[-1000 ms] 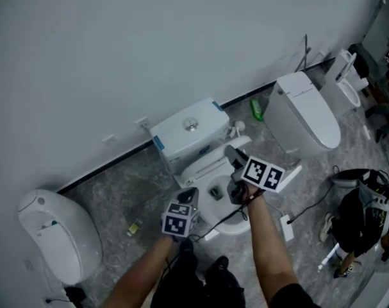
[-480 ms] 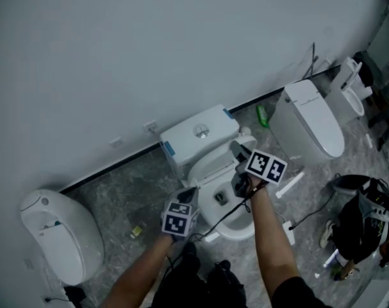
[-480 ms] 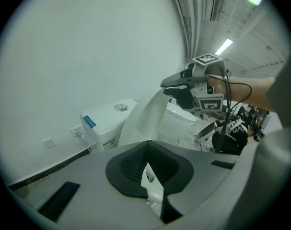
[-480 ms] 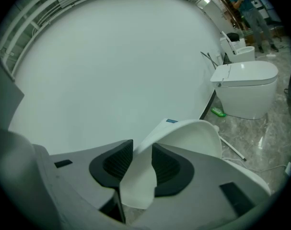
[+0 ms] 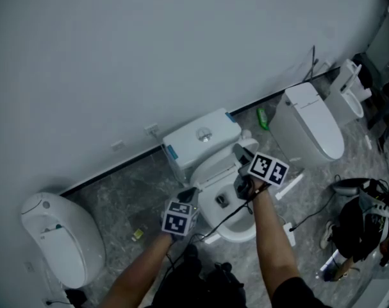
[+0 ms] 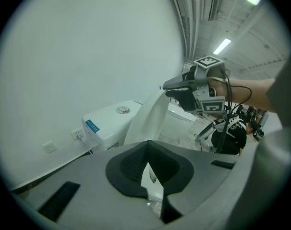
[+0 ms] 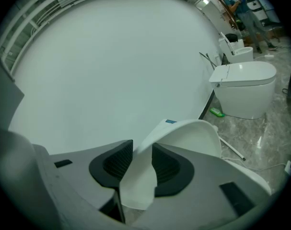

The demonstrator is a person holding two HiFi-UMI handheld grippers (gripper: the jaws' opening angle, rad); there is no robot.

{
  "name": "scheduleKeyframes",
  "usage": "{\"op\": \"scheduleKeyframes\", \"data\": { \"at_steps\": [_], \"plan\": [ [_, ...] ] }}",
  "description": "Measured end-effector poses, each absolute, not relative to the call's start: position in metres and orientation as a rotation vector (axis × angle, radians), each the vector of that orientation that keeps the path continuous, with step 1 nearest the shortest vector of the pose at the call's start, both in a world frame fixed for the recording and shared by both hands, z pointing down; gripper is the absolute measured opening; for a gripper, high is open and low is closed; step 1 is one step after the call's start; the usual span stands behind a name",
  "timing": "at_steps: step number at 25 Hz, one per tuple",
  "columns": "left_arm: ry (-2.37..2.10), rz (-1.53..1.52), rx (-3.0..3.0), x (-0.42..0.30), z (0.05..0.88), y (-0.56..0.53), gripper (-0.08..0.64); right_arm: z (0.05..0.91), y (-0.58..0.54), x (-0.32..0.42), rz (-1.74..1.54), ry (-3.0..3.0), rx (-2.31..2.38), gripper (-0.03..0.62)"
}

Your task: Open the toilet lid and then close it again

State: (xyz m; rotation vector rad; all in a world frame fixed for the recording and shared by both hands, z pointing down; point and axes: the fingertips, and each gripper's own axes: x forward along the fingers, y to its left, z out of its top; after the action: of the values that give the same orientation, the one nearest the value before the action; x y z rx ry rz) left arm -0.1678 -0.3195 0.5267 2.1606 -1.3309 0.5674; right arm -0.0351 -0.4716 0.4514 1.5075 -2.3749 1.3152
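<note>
The white toilet stands against the wall with its tank (image 5: 200, 140) behind the bowl (image 5: 236, 226). Its lid (image 5: 215, 165) is tilted up, partway raised above the bowl. My right gripper (image 5: 240, 154) is shut on the lid's front edge; in the right gripper view the lid (image 7: 193, 138) runs between the two dark pads (image 7: 117, 164). My left gripper (image 5: 189, 196) hovers at the bowl's left side, shut and empty. From the left gripper view I see the lid (image 6: 152, 116) edge-on with the right gripper (image 6: 181, 87) clamped at its top.
Another toilet (image 5: 59, 236) stands at the left and a closed one (image 5: 313, 130) at the right. A green bottle (image 5: 263, 117) lies by the wall. A black bag (image 5: 361, 226) and cables lie on the grey floor at the right.
Both grippers have shifted a little toward the tank, and the lid has gone along with the right one. The jaws look the same as before.
</note>
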Motion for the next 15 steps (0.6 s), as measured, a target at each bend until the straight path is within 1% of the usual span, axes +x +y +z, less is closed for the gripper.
{"op": "scheduleKeyframes", "data": {
  "at_steps": [15],
  "plan": [
    [-1.28,0.573,2.214,-0.147,0.522,-0.306,0.006,0.456,-0.441,-0.022,1.317,-2.342,1.547,0.145]
  ]
}}
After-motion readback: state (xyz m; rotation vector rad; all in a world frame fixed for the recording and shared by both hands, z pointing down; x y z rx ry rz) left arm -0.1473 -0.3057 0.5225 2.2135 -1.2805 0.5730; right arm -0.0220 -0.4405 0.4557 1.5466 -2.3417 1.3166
